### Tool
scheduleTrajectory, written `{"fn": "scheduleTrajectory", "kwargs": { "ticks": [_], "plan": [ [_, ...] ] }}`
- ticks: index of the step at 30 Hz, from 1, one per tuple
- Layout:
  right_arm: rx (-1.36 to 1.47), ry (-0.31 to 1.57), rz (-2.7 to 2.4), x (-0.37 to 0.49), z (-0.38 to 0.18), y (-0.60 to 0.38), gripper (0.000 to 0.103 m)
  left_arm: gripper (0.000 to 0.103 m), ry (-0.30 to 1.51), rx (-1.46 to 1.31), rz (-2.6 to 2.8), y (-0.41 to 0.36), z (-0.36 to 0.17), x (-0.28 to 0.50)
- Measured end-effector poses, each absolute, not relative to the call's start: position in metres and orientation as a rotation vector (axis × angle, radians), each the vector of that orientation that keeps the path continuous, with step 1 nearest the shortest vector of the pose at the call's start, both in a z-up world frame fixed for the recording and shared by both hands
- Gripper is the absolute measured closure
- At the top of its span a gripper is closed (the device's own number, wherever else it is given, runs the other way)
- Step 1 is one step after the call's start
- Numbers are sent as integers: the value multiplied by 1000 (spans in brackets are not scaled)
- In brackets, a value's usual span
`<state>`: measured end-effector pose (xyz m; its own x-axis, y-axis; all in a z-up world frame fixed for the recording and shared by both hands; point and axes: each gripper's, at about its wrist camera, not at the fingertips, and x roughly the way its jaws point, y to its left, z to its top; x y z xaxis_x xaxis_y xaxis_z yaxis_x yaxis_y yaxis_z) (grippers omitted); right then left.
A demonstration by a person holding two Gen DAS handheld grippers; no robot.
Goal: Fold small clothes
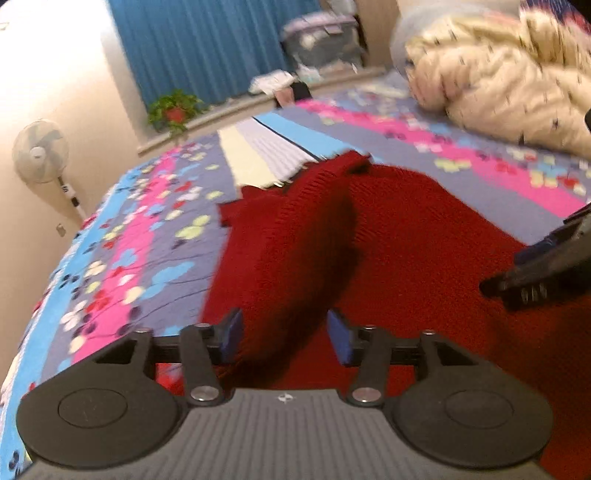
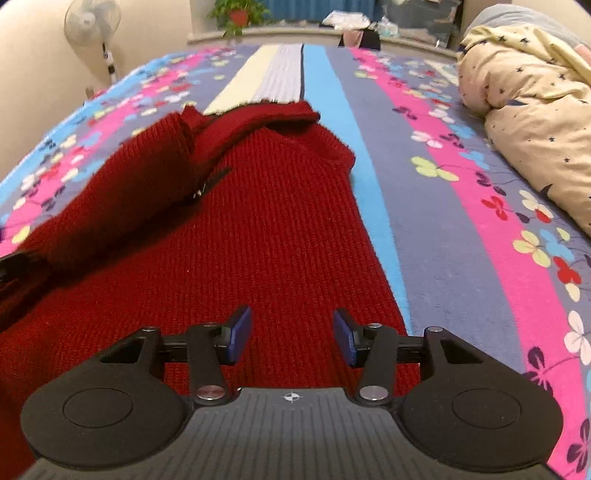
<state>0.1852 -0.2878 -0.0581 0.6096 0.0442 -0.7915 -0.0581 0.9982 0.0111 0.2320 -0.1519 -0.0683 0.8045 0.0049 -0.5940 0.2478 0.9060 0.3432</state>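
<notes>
1 dark red ribbed knit sweater (image 2: 280,229) lies spread on the bed, its body flat and 1 sleeve (image 2: 122,192) folded in across the left part of the body, the cuff up near the neckline. My left gripper (image 1: 284,338) hangs over that folded sleeve, its 2 blue pads (image 1: 231,338) spread apart with the knit showing between them but not pinched. My right gripper (image 2: 291,336) hangs over the flat lower body of the sweater, its pads likewise spread and clamping nothing. In the left wrist view, which is blurred, I see the right tool at the right edge, above the red fabric. Beyond the collar lies a folded cream, grey and blue striped cloth (image 2: 269,79). Under everything is the flowered pink, blue and grey bedspread (image 2: 454,206). To the right sits a bunched cream quilt with small dark stars (image 2: 532,110). Past the bed stand a white pedestal fan (image 2: 92,22) and a potted green plant (image 2: 236,14).
</notes>
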Motion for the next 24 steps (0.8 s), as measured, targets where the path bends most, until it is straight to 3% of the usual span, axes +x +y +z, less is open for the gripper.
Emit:
{"fn": "scheduleTrajectory", "kwargs": {
  "ticks": [4,5,6,7,11,13,15,17,19,21,23,24],
  "plan": [
    [-34,993,59,198,-75,-290,52,38,614,629,-104,-180,-96,265],
    [-45,992,67,199,-75,-289,52,44,609,665,-97,-180,-100,273],
    [-58,992,76,200,-74,-288,52,77,601,690,-91,-174,-103,282],
    [-73,994,86,201,-74,-286,52,83,600,691,-96,-164,-102,287],
    [-162,988,114,205,-74,-276,52,85,544,536,36,-73,-65,312],
    [-185,975,119,207,-70,-274,52,84,590,309,208,6,-45,330],
    [-196,946,103,209,-60,-275,53,92,655,176,411,65,-42,342],
    [-182,888,86,208,-49,-276,53,86,646,219,461,80,-41,344],
    [-145,872,92,210,-46,-277,53,69,579,206,364,71,-39,338],
    [-141,897,106,211,-51,-275,53,63,544,180,208,50,-45,335],
    [-175,927,128,211,-58,-269,53,45,567,120,47,28,-55,343],
    [-199,942,146,210,-62,-265,52,32,582,103,-25,14,-62,349]
  ]
}}
